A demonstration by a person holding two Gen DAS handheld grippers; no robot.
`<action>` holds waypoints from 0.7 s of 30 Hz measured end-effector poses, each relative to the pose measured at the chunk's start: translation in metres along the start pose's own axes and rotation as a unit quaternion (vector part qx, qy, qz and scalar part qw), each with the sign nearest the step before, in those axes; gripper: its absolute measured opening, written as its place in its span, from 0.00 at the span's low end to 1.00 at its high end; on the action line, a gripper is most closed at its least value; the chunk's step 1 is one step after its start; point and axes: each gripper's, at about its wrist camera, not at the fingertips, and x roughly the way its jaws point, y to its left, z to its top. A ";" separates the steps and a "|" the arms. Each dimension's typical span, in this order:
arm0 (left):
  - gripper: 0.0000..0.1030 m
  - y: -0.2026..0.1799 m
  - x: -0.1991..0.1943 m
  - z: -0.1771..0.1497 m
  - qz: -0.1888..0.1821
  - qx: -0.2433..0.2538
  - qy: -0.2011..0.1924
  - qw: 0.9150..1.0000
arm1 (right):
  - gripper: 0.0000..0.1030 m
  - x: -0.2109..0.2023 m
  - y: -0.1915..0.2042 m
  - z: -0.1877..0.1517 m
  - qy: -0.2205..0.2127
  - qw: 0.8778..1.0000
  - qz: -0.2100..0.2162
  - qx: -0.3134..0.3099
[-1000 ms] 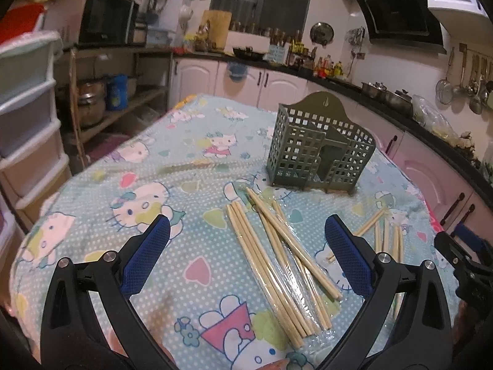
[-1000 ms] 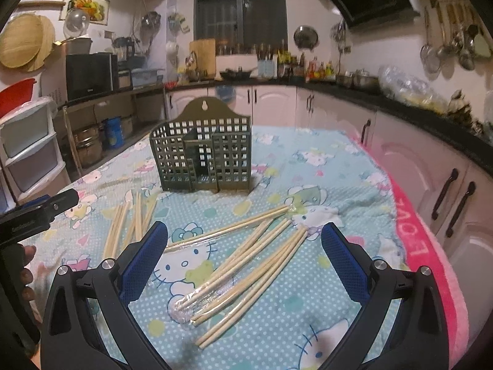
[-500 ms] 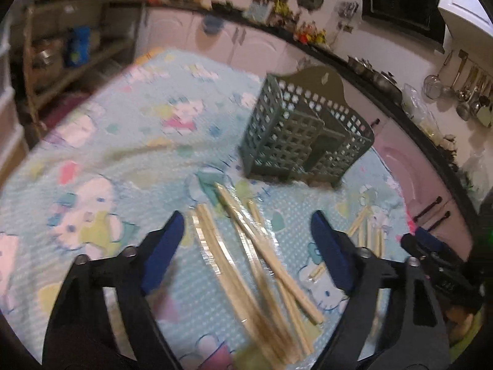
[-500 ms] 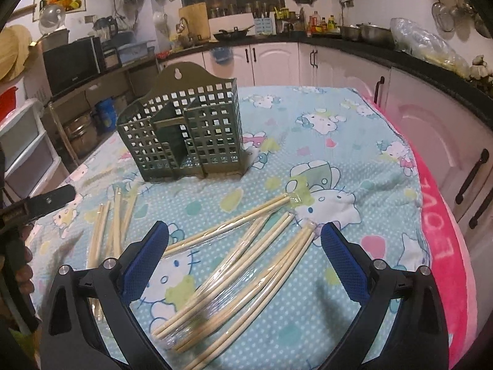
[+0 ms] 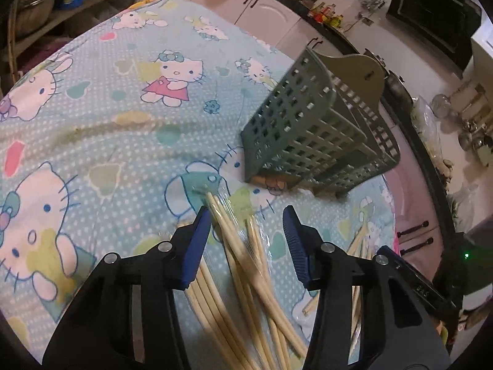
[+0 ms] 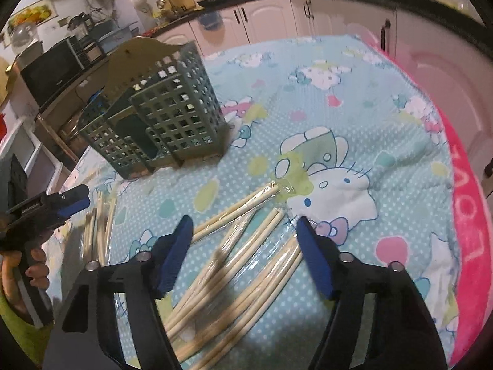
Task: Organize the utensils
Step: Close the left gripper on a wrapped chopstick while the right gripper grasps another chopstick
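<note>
A grey-green slotted utensil holder (image 5: 308, 135) (image 6: 160, 114) stands on the cartoon-print tablecloth. Two piles of pale wooden chopsticks in clear wrap lie in front of it. My left gripper (image 5: 246, 212) hangs low over one pile (image 5: 237, 246), jaws closing, sticks between the blue pads (image 5: 197, 246) but not squeezed. My right gripper (image 6: 243, 220) hovers over the other pile (image 6: 246, 246), jaws also closing around several sticks, pads apart from them. The left gripper (image 6: 61, 203) shows at the left edge of the right wrist view, above its pile (image 6: 98, 225).
The tablecloth (image 5: 92, 117) covers a round-edged table with a pink border (image 6: 468, 246) on the right. Kitchen cabinets (image 6: 277, 18), a microwave (image 6: 52, 67) and a counter ring the table. A person's hand (image 6: 34, 265) holds the left gripper's handle.
Both grippers have dropped and moved forward over their chopstick piles, tilting downward. Both sets of jaws have narrowed around the sticks. The holder now looks closer.
</note>
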 end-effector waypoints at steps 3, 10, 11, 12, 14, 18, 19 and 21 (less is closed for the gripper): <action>0.34 0.005 0.004 0.005 -0.005 -0.014 0.005 1.000 | 0.57 0.012 -0.008 0.007 0.021 0.999 0.017 0.023; 0.28 0.008 0.015 0.012 0.005 -0.015 0.014 1.000 | 0.47 0.031 -0.030 0.022 0.046 0.994 0.039 0.090; 0.25 0.008 0.017 0.012 0.006 -0.015 0.016 1.000 | 0.45 0.032 -0.032 0.023 0.046 0.993 0.042 0.096; 0.24 0.009 0.018 0.011 0.006 -0.017 0.018 1.000 | 0.43 0.033 -0.034 0.025 0.046 0.993 0.043 0.100; 0.21 0.010 0.020 0.011 0.008 -0.019 0.019 1.000 | 0.39 0.037 -0.038 0.029 0.047 0.992 0.045 0.109; 0.12 0.010 0.022 0.012 0.015 -0.014 0.019 1.000 | 0.29 0.039 -0.044 0.035 0.044 0.992 0.042 0.111; 0.09 0.010 0.023 0.012 0.014 -0.013 0.019 1.000 | 0.26 0.041 -0.045 0.036 0.045 0.992 0.041 0.112; 0.04 0.009 0.025 0.015 0.015 -0.009 0.019 1.000 | 0.15 0.043 -0.048 0.039 0.045 0.993 0.037 0.107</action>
